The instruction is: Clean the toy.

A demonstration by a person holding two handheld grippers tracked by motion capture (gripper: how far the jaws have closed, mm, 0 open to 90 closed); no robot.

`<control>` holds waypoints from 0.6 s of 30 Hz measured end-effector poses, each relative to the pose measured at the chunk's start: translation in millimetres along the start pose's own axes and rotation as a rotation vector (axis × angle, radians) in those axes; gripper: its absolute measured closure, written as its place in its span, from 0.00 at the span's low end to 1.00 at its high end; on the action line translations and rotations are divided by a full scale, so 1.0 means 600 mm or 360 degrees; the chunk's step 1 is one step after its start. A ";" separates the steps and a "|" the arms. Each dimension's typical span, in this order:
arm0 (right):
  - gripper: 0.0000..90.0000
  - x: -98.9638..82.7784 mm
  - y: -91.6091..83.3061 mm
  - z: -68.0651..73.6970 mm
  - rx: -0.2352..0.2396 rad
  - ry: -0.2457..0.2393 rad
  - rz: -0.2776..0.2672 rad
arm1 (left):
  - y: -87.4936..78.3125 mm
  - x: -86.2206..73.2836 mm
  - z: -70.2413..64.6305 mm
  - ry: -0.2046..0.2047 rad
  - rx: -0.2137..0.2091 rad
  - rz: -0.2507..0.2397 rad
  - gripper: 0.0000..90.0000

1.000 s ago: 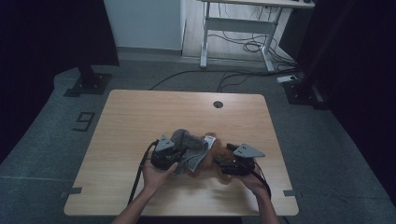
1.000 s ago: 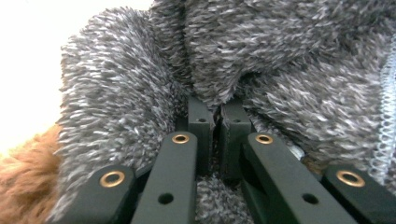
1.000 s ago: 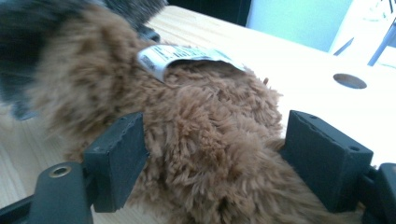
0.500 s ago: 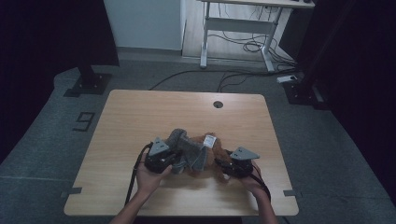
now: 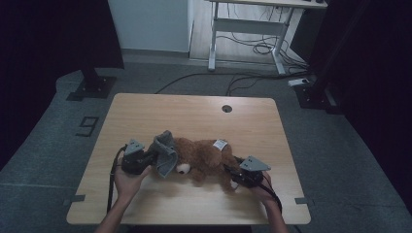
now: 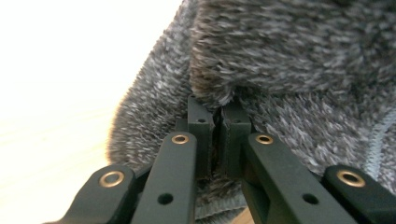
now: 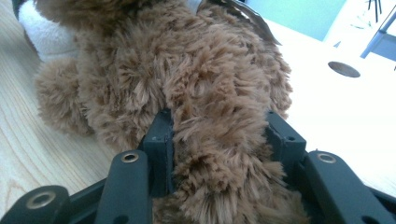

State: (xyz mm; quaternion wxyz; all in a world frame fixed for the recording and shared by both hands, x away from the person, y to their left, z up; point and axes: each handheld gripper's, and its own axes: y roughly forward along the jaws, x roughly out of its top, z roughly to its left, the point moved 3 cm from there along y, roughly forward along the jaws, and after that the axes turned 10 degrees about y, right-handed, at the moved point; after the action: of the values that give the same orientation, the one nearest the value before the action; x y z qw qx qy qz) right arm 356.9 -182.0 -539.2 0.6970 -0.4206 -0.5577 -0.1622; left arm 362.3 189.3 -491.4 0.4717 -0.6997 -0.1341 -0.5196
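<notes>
In the high view, a brown teddy bear [image 5: 204, 160] lies on its side in the near half of the wooden table [image 5: 194, 111]. A grey fuzzy cloth [image 5: 164, 151] sits at the bear's left end, over its head. The left gripper [image 5: 145, 159] is at that end, and its tip touches the grey cloth. The right gripper [image 5: 232, 174] is at the bear's other end, right by a brown leg. A white tag [image 5: 220, 143] sticks up from the bear's back. A person's hands hold both grippers from the bottom edge. A round hole [image 5: 227, 108] is in the far part of the table.

In the left gripper view, the two black fingers [image 6: 200, 122] are pressed almost together. A small fold of the grey cloth [image 6: 280, 60] is pinched between their tips. The rest of the cloth spreads out above and to the right of the fingers. The pale table shows at the left.

In the right gripper view, the fingers [image 7: 159, 135] stand partly apart, one on each side of a thick brown bear leg [image 7: 219, 135]. They have just been closing in on it. Both fingers press into the fur. The bear's body rises beyond the fingers, and its white muzzle [image 7: 46, 28] shows at the top left.
</notes>
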 end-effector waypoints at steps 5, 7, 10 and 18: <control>0.59 -0.002 0.000 0.000 0.0009 -0.0038 -0.0023 | -0.010 0.033 -0.016 0.0046 -0.0044 -0.0061 0.94; 0.59 -0.002 0.000 0.001 0.0006 -0.0057 -0.0029 | -0.010 0.052 -0.028 0.0079 -0.0074 -0.0087 0.94; 0.59 -0.002 -0.001 0.002 0.0000 -0.0088 -0.0039 | -0.003 0.081 -0.049 0.0122 -0.0114 -0.0106 0.94; 0.59 -0.005 -0.001 0.002 0.0010 -0.0098 -0.0067 | 0.069 0.118 -0.111 0.0224 -0.0213 0.0002 0.94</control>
State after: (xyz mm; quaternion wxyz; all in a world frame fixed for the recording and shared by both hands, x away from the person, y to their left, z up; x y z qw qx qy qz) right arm 354.9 -182.3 -541.6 0.6771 -0.4114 -0.5882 -0.1621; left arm 380.5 93.3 -451.5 0.4323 -0.6916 -0.0652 -0.5750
